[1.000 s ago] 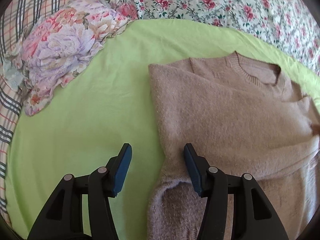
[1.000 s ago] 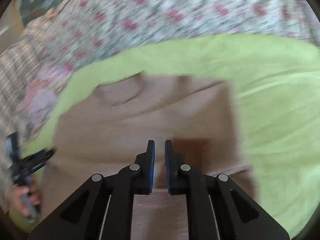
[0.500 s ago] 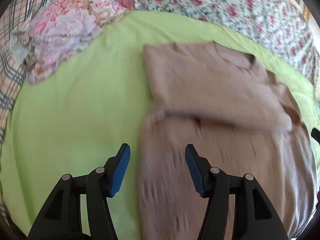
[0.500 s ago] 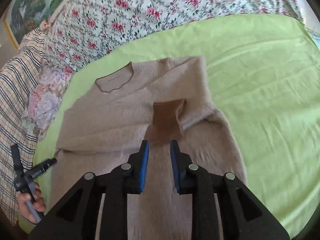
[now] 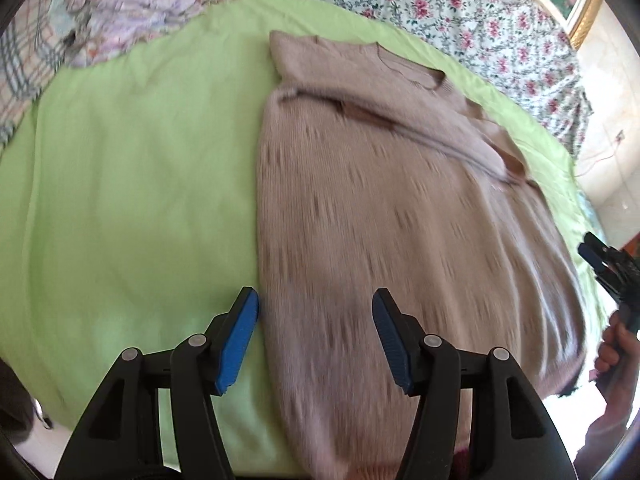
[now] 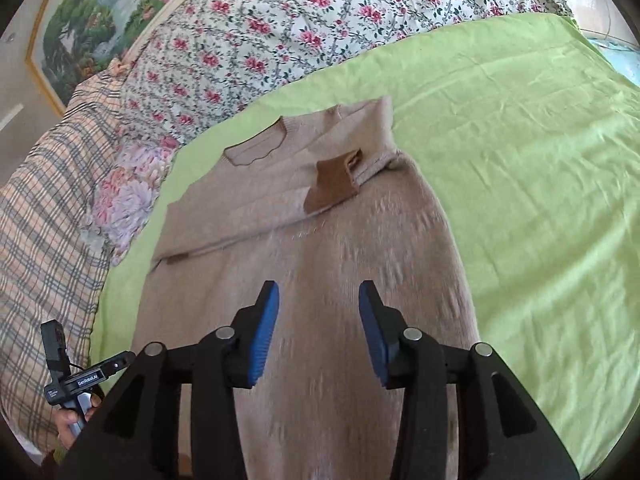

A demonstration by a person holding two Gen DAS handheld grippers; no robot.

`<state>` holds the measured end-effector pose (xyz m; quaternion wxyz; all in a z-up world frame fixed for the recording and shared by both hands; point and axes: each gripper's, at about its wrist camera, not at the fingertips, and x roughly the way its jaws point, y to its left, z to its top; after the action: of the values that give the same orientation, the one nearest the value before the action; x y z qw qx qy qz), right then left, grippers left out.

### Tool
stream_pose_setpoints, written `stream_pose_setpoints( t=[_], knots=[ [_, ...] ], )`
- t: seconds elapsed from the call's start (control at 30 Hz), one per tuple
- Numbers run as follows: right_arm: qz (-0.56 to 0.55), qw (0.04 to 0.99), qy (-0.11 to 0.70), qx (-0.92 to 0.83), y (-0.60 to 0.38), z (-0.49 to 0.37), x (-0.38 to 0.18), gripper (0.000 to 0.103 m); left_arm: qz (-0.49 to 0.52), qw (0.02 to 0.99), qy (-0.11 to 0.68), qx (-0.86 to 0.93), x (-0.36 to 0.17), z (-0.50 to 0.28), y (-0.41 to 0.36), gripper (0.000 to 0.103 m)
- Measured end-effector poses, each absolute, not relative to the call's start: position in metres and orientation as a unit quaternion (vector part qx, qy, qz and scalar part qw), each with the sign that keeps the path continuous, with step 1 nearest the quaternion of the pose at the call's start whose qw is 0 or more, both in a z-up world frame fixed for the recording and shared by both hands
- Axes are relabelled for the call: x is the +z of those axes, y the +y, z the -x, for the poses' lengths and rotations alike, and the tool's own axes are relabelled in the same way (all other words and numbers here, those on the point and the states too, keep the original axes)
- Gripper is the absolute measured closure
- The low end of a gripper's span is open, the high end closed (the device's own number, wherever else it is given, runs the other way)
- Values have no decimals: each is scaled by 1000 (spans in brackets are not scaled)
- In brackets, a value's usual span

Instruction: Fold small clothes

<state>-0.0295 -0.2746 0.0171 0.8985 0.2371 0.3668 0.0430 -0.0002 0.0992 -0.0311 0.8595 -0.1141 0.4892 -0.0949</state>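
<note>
A beige knitted sweater [image 5: 380,208] [image 6: 320,248] lies flat on the green sheet [image 5: 120,184] [image 6: 540,184], both sleeves folded across its chest, a brown cuff [image 6: 332,182] showing. My left gripper [image 5: 316,320] hovers over the sweater's lower left edge, its jaws opening, nothing between the blue pads. Above the lower middle of the sweater, my right gripper [image 6: 319,314] has its jaws opening too, empty. In the left wrist view the right gripper [image 5: 600,258] shows at the right edge in a hand.
A floral quilt [image 6: 320,20] and a plaid blanket [image 6: 48,184] border the sheet at the back and left. A bundle of floral cloth [image 5: 132,4] [image 6: 124,196] lies at the sheet's far left corner. A framed picture [image 6: 100,20] hangs behind the bed.
Both grippers have drawn back toward the sweater's hem, so more of the sweater shows. The right gripper's jaws went from nearly shut to well apart. The left jaws widened slightly.
</note>
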Motion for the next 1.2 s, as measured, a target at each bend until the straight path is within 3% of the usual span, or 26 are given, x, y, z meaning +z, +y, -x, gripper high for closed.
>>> stream_pose_setpoints(
  t=[0.5,0.87,1.07,1.1,1.13,1.17,1.2],
  knots=[
    [-239,893,370,89,-296,87,9,55,143,812,508,-249,-60,74,97,40],
    [-222,848,464,130,-342,132,-14,54,67,811,496,-303,-65,81,79,43],
    [-222,832,469,196,-321,135,-29,54,52,798,506,-322,-71,78,75,43],
    [-220,830,469,208,-314,132,-33,54,42,802,502,-320,-70,79,72,46],
    [-220,829,467,214,-311,129,-35,54,31,808,497,-316,-69,81,69,63],
    [-221,829,466,218,-308,128,-37,54,17,812,494,-310,-68,81,67,87],
    [-222,830,460,223,-307,127,-36,54,14,810,497,-310,-69,80,67,90]
  ],
)
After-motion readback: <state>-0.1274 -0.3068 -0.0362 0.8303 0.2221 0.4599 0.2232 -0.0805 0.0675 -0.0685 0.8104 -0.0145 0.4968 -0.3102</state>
